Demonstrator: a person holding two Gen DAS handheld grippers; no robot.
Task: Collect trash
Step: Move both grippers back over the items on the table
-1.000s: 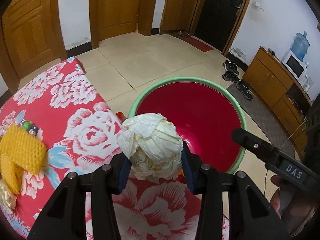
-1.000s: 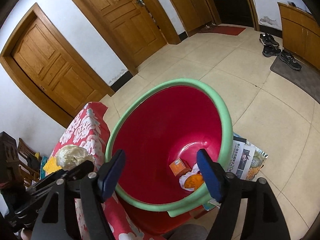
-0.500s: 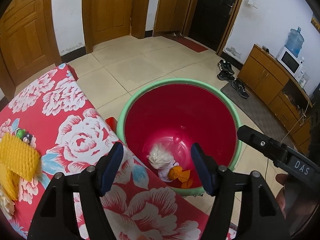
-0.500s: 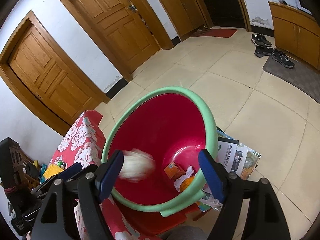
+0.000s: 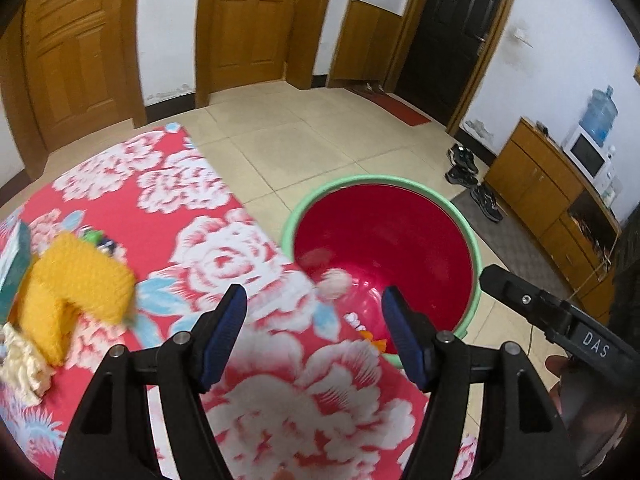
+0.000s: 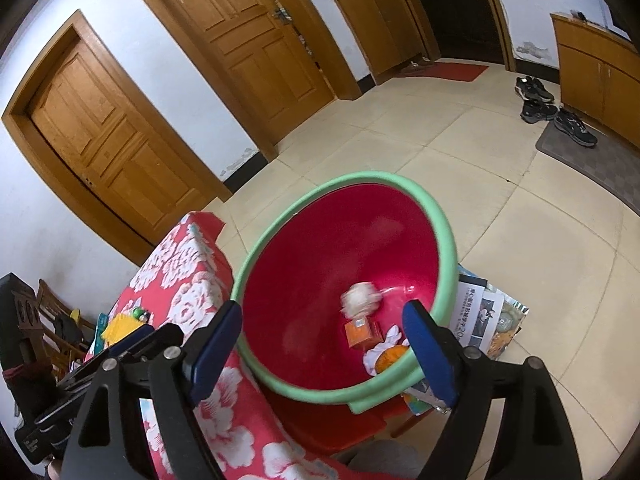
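Observation:
A red basin with a green rim (image 5: 474,248) (image 6: 442,220) stands beside the table with the red floral cloth (image 5: 192,208) (image 6: 176,256). A crumpled white paper ball (image 6: 360,298) (image 5: 334,280) lies blurred inside it, next to an orange box (image 6: 360,330) and orange and white scraps (image 6: 386,354). My left gripper (image 5: 314,322) is open and empty above the table edge. My right gripper (image 6: 322,346) is open and empty over the basin's near rim. A yellow sponge-like piece (image 5: 76,284) and a pale crumpled scrap (image 5: 20,364) lie on the cloth at left.
Printed papers (image 6: 480,312) lie on the floor beside the basin. Wooden doors (image 6: 248,40) line the far wall. Shoes (image 5: 476,188) and a mat sit near a low wooden cabinet (image 5: 548,188) with a microwave. Dark chairs (image 6: 36,320) stand left of the table.
My left gripper opened and dropped the paper ball into the basin, then swung left over the table. The ball now rests in the basin. The right gripper stayed open.

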